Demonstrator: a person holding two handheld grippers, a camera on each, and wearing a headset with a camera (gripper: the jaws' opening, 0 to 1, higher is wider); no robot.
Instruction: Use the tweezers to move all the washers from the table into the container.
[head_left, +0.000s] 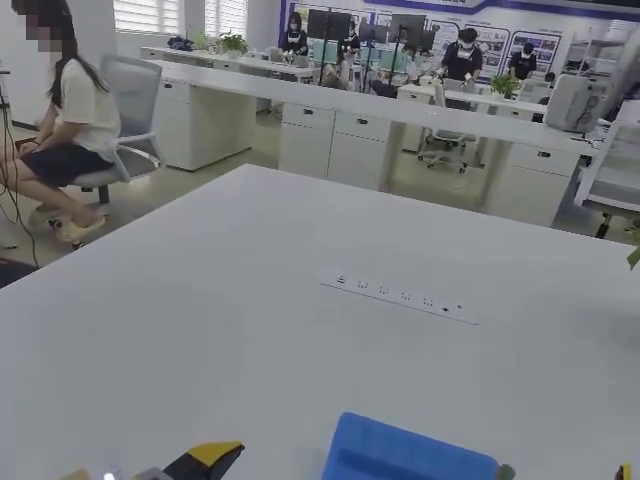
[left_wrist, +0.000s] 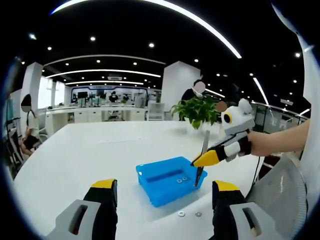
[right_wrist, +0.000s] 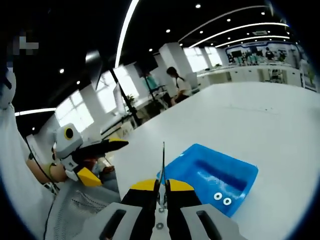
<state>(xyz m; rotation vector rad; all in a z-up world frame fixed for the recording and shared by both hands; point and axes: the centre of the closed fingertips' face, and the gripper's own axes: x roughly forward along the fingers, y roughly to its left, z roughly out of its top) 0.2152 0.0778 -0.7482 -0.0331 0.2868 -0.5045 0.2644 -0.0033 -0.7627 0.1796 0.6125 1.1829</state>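
A blue container sits on the white table ahead of my left gripper, which stands open and holds nothing. Two washers lie inside it. Two more washers lie on the table just in front of it. My right gripper comes in from the right, shut on the metal tweezers, whose tips hang over the container's near right corner. In the right gripper view the gripper clamps the tweezers beside the container, with the washers inside.
A white power strip lies mid-table beyond the container. One yellow-tipped finger of a gripper pokes in at the bottom left. A potted plant stands at the table's far side. People sit at desks behind.
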